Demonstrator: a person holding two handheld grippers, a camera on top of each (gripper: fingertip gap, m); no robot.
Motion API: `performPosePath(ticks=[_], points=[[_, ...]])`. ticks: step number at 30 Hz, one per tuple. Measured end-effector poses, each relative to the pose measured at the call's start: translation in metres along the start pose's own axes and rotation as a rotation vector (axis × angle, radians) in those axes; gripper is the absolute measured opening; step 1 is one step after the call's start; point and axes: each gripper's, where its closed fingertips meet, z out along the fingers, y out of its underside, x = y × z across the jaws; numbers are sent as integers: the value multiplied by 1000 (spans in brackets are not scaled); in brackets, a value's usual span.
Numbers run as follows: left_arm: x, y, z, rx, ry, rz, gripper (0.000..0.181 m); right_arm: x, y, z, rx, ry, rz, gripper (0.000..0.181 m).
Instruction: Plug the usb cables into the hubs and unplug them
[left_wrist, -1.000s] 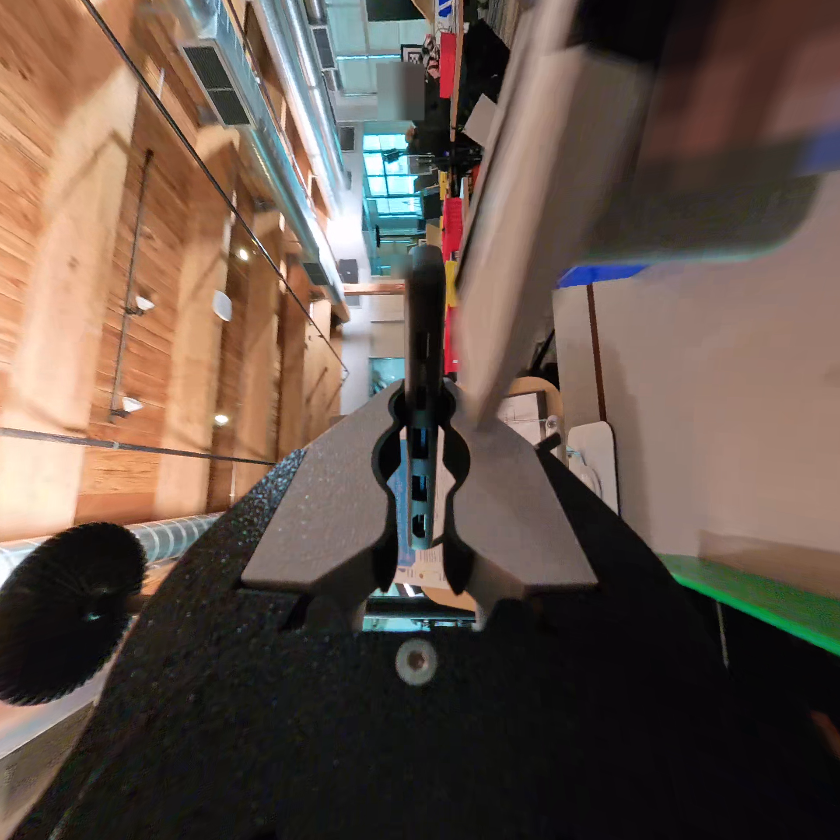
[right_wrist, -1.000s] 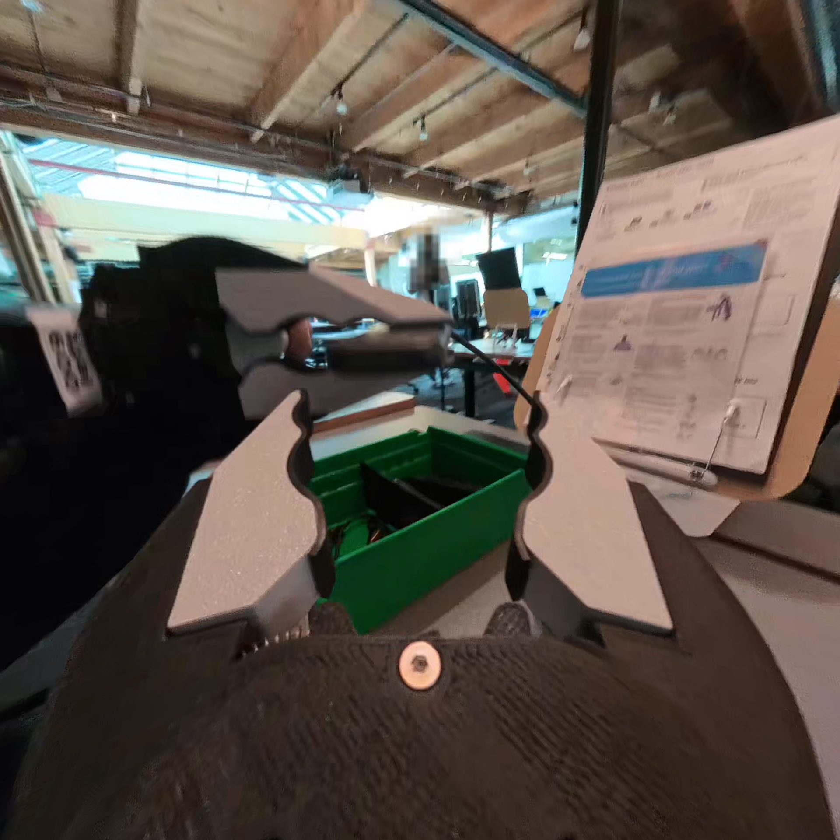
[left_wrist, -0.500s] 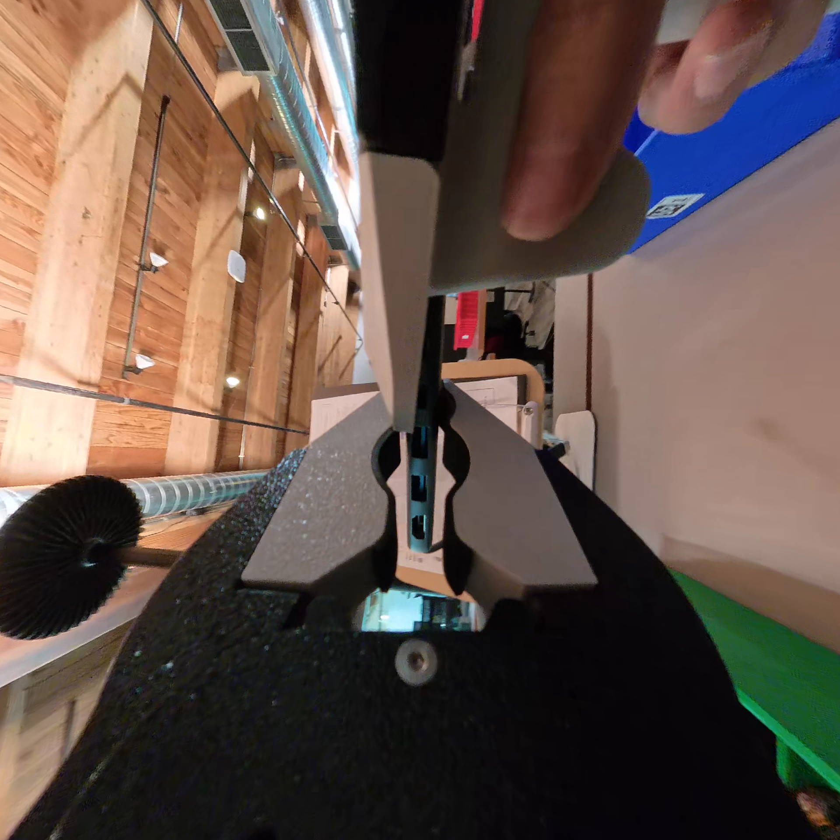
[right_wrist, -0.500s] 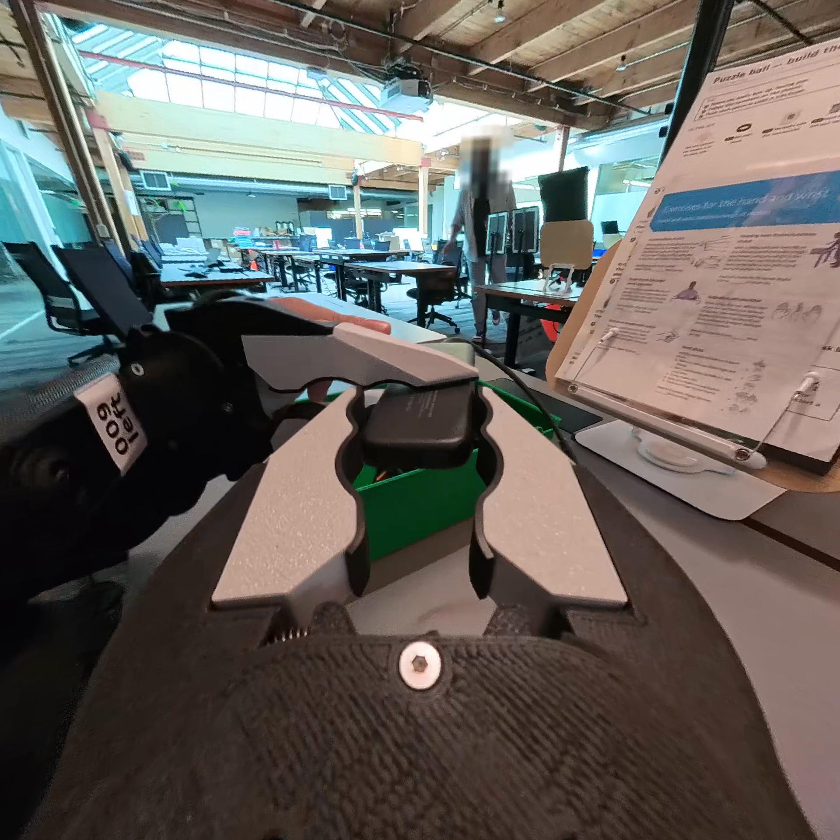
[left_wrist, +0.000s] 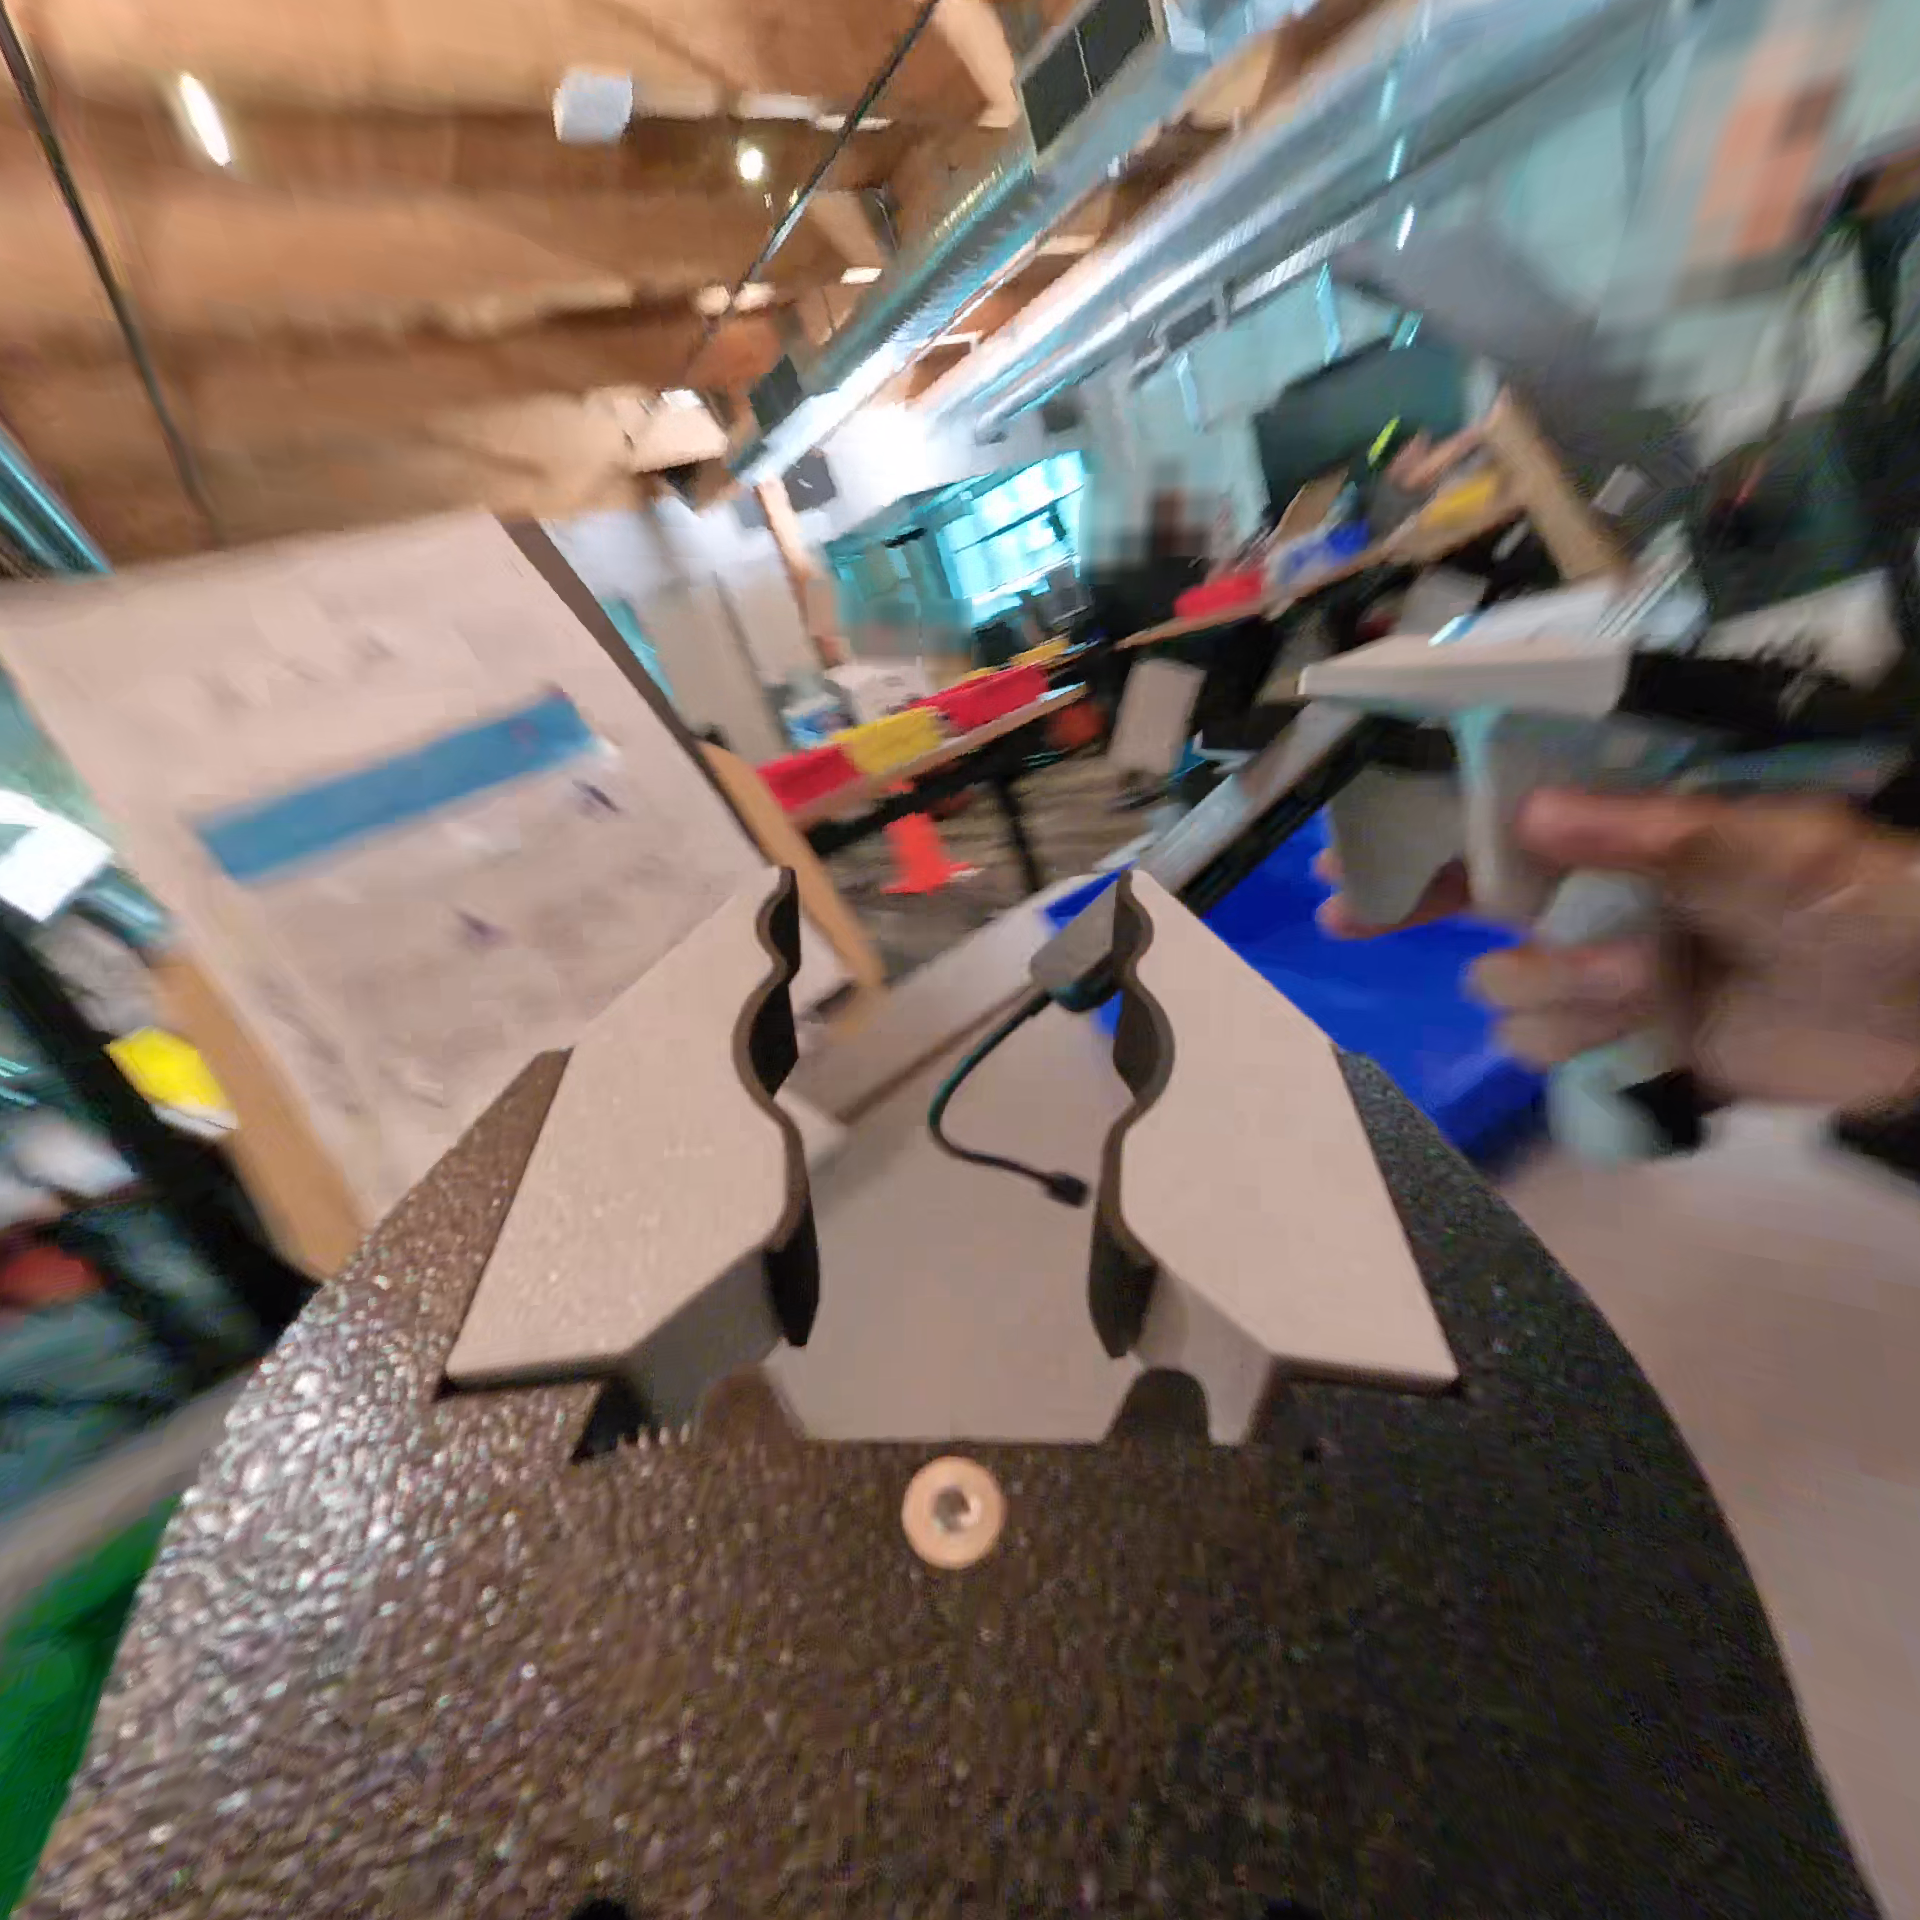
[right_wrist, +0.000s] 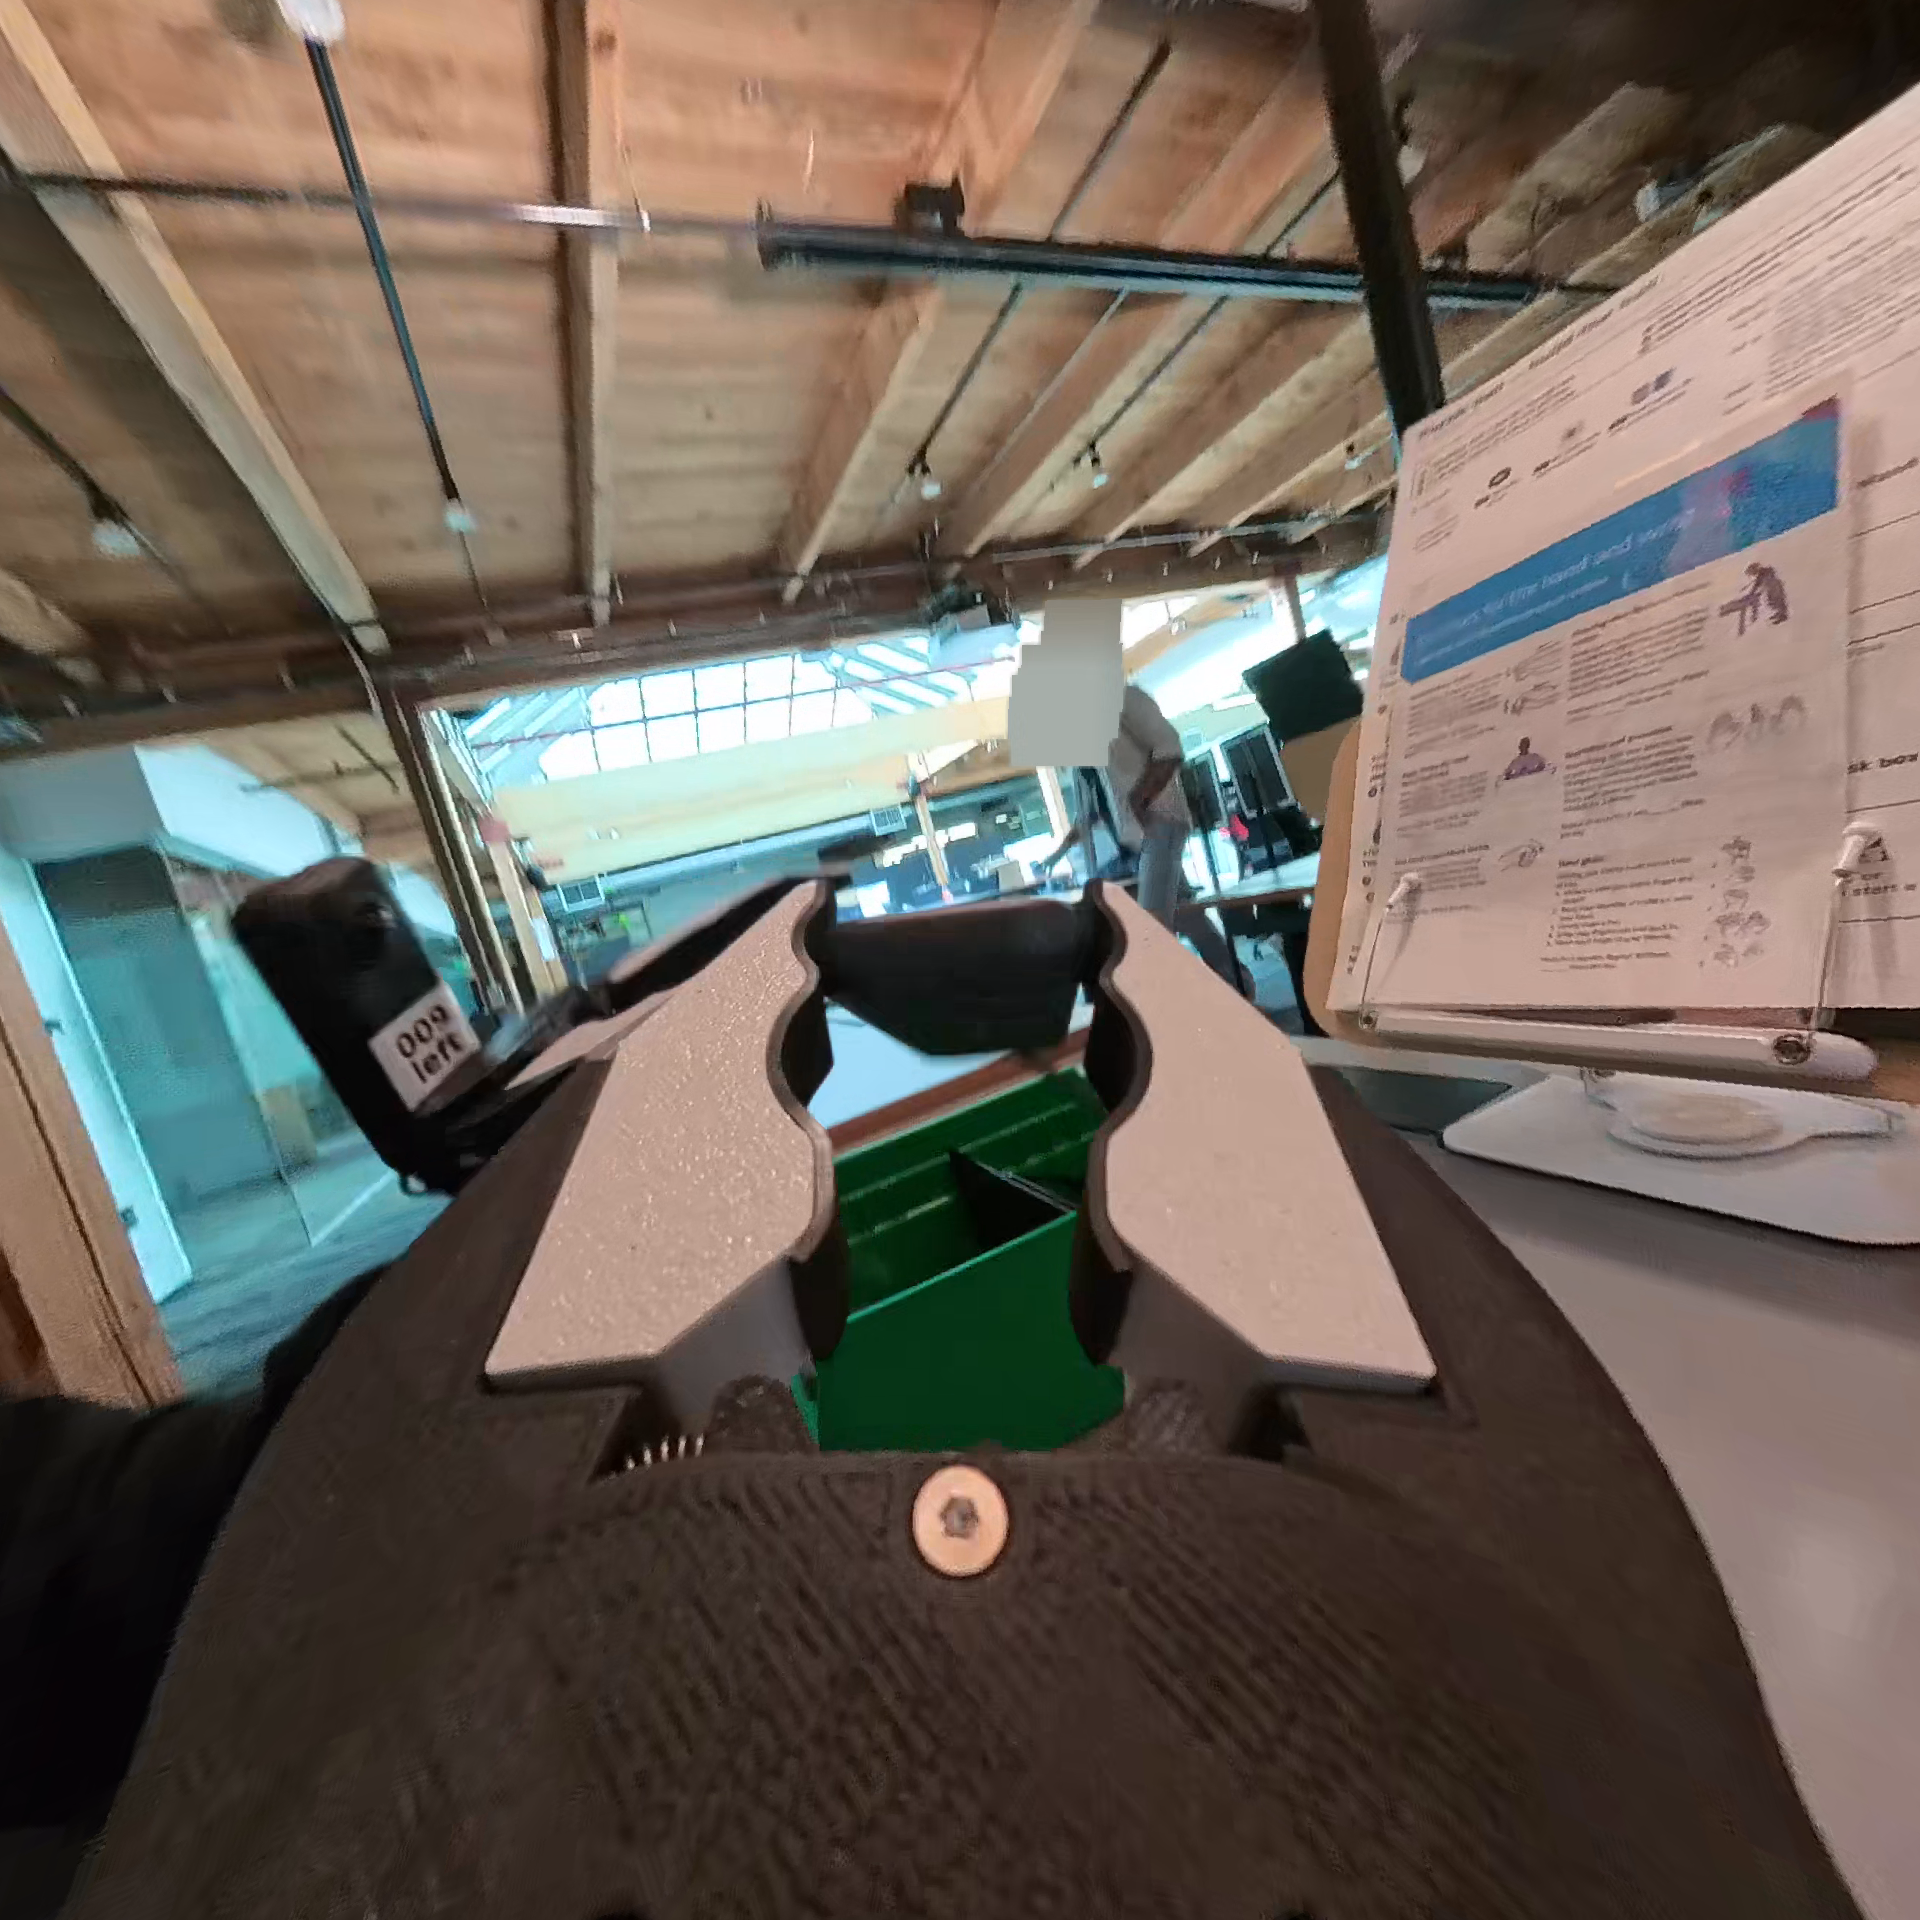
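Note:
My right gripper (right_wrist: 958, 894) is shut on a black USB hub (right_wrist: 956, 977) and holds it in the air above a green bin. In the left wrist view, one end of the hub (left_wrist: 1081, 961) shows just behind my right fingertip. Its black cable (left_wrist: 966, 1091) hangs from it in a loop and ends in a free plug (left_wrist: 1062, 1184). My left gripper (left_wrist: 956, 883) is open and empty, a little way from the hub. It also shows at the left of the right wrist view (right_wrist: 416, 1039). A hand (left_wrist: 1714, 935) holds the right gripper at the right of the left wrist view.
A green bin (right_wrist: 966, 1299) with dividers stands on the grey table (right_wrist: 1662, 1403) below the hub. A stand with printed sheets (right_wrist: 1621, 727) rises at the right. A blue bin (left_wrist: 1351, 987) lies behind the hub in the left wrist view. A person walks far behind.
My left gripper let go of the hub, opened and swung away. My right gripper, which closed on the hub half a second ago, now holds it alone.

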Motion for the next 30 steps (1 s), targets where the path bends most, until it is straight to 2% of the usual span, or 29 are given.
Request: performPosePath(ticks=[2, 3, 4, 6, 8, 10, 13, 15, 17, 19, 21, 22, 24, 25, 27, 28, 30], points=[[12, 19, 3, -81, 60, -284, 54, 2, -5, -4, 33, 9, 4, 46], [22, 32, 6, -147, 96, -378, 58, 2, -5, -5, 29, 10, 0, 46], [33, 43, 9, -188, 136, -428, 66, 0, -3, -6, 22, 7, -11, 46], [49, 65, 11, -263, 168, -432, 70, -1, 0, -7, 8, 17, -15, 46], [56, 83, 11, -300, 167, -325, 76, -3, -4, -9, 16, 23, -23, 46], [52, 93, 12, -301, 127, -122, 78, -4, -3, -10, -8, 25, -31, 46], [65, 78, 16, -254, 174, 128, 74, 2, 2, -12, -62, 65, -56, 46], [82, 65, 19, -261, 262, 275, 63, 6, 11, -11, -121, 90, -87, 46], [85, 64, 24, -349, 280, 396, 56, 9, 21, -10, -183, 102, -109, 46], [88, 70, 31, -430, 315, 472, 57, 3, 25, -8, -197, 74, -107, 46], [85, 71, 40, -433, 292, 507, 24, -3, 26, -4, -198, 64, -76, 46], [82, 70, 43, -424, 259, 510, 19, 1, 24, -4, -190, 108, -92, 46], [73, 61, 46, -373, 199, 421, 9, 7, 15, -5, -156, 169, -117, 44], [73, 58, 46, -346, 209, 319, 9, 7, 9, -7, -122, 179, -148, 44], [52, 56, 50, -313, 133, 66, 9, 1, -1, -9, -67, 168, -244, 51], [40, 55, 51, -282, 109, -61, 9, 0, -2, -10, -71, 171, -290, 60], [18, 49, 50, -189, 70, -394, 9, 5, 7, -10, -148, 202, -337, 77]])
